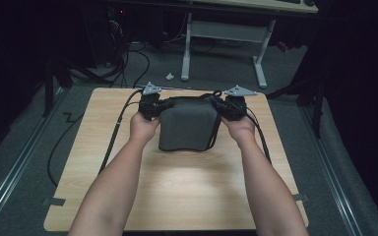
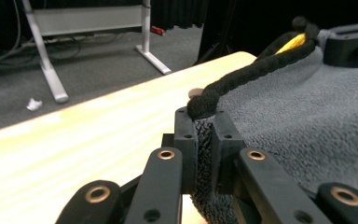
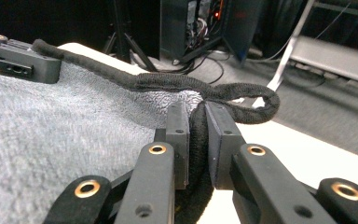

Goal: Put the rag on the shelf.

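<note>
Nearest the person, the front half of the bench (image 1: pixel 177 196) lay bare, with both forearms reaching across it from its near edge. Beyond them, toward the far edge and about midway between the left and right sides, sat a grey towel (image 1: pixel 187 125), folded into a thick rectangular pad with a dark corded trim (image 2: pixel 256 72) running along its far hem. The left hand-held gripper (image 1: pixel 152 105) was clenched on the towel's far-left corner; in the left gripper view its jaws pinched the pile and trim between them, the cloth bunching out above the pads. The right hand-held gripper (image 1: pixel 231 107) was likewise clamped on the far-right corner, where the right gripper view showed the trim looping out past the jaws. The towel looked soft and light, limp rather than stiff, so it would likely sag and drape between two holds instead of keeping its shape. Its terry nap seemed to offer good friction, with little risk of slipping or damage. The trimmed corners appeared the soundest places to take hold, since the cord gives the jaws something firm to bite. Farther off, a white desk frame (image 1: pixel 187 49) stood on the grey floor.
</note>
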